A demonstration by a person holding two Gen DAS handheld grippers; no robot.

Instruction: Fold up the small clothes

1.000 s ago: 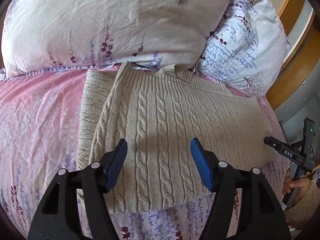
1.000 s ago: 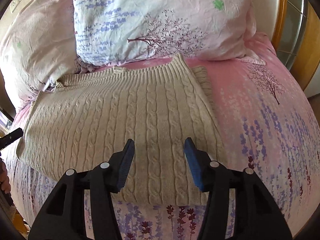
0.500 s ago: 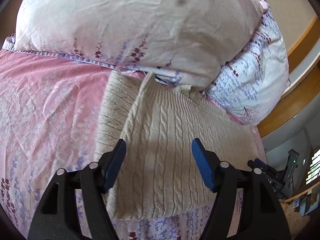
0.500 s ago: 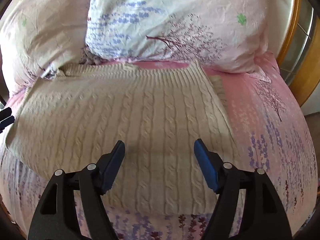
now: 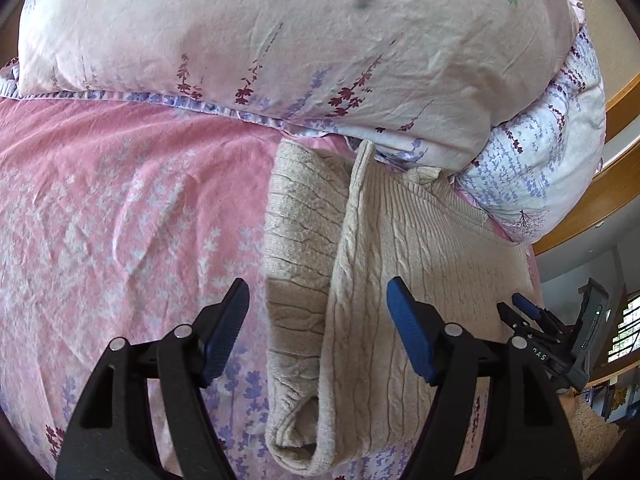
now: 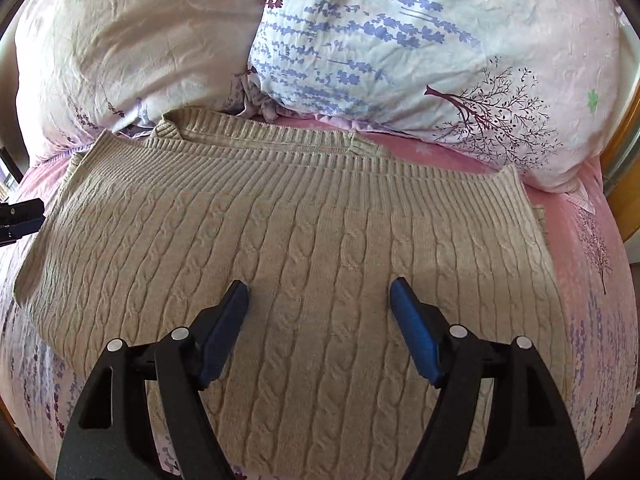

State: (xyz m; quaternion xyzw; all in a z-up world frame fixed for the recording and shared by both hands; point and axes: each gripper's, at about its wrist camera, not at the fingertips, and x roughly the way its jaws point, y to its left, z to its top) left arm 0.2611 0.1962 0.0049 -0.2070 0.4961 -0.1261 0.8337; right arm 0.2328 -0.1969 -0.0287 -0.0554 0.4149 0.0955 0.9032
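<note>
A beige cable-knit sweater [image 6: 304, 248] lies folded flat on the pink floral bedsheet, its ribbed hem toward the pillows. In the left wrist view the sweater [image 5: 384, 264] shows its left folded edge, with a sleeve layer [image 5: 300, 240] underneath and an open cuff at the near corner. My left gripper [image 5: 318, 320] is open and empty, just above that left edge. My right gripper [image 6: 318, 320] is open and empty above the middle of the sweater. The right gripper also shows at the right of the left wrist view [image 5: 532, 320].
Two floral pillows [image 6: 400, 40] [image 6: 120, 48] press against the sweater's far edge. Pink bedsheet [image 5: 120, 208] spreads to the left of the sweater. A wooden bed frame [image 5: 616, 184] curves at the far right.
My left gripper has swung left, from over the sweater's middle to its left folded edge. My right gripper has moved left and closer over the sweater. Both stay open.
</note>
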